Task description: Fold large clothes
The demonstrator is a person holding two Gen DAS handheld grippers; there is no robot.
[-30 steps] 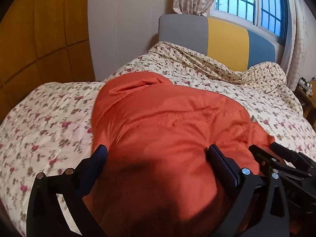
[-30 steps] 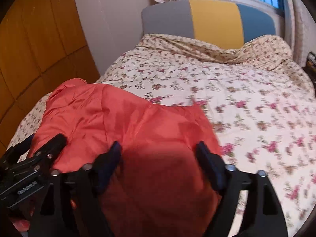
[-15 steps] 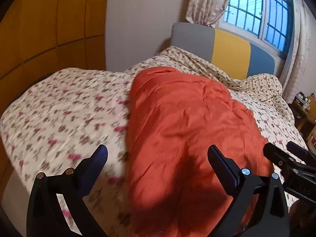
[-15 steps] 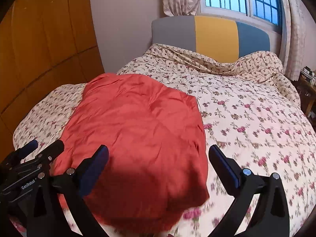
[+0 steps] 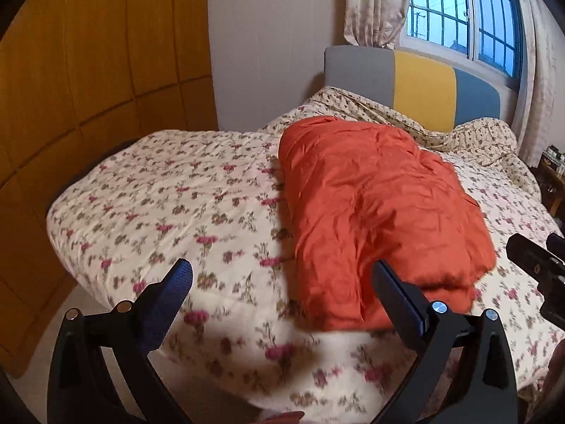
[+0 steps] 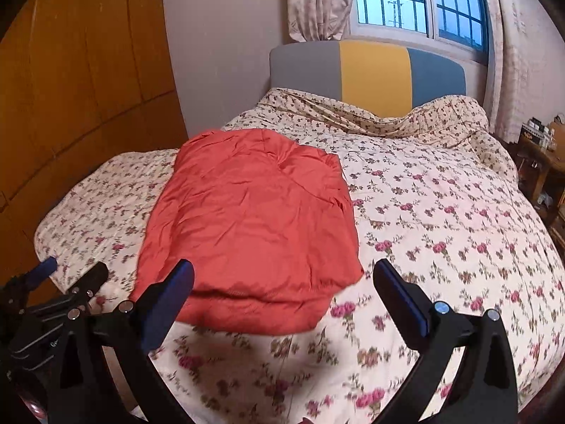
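A puffy orange garment (image 5: 374,208) lies folded into a thick rectangle on the floral bed quilt (image 5: 169,212); it also shows in the right wrist view (image 6: 250,226). My left gripper (image 5: 282,282) is open and empty, held back above the bed's near edge, just short of the garment's near end. My right gripper (image 6: 282,282) is open and empty too, hovering in front of the garment's near edge without touching it. The right gripper's body shows at the right edge of the left wrist view (image 5: 540,268); the left gripper's body shows at the lower left of the right wrist view (image 6: 53,304).
A headboard (image 6: 367,70) in grey, yellow and blue stands at the far end under a window (image 6: 406,0). A wooden wardrobe (image 6: 70,88) lines the left side. A cluttered nightstand (image 6: 543,148) stands at the right. The quilt is bunched near the headboard.
Both grippers have pulled back from the orange garment toward the foot of the bed and risen. The garment, earlier right under the open fingers, now lies free on the quilt.
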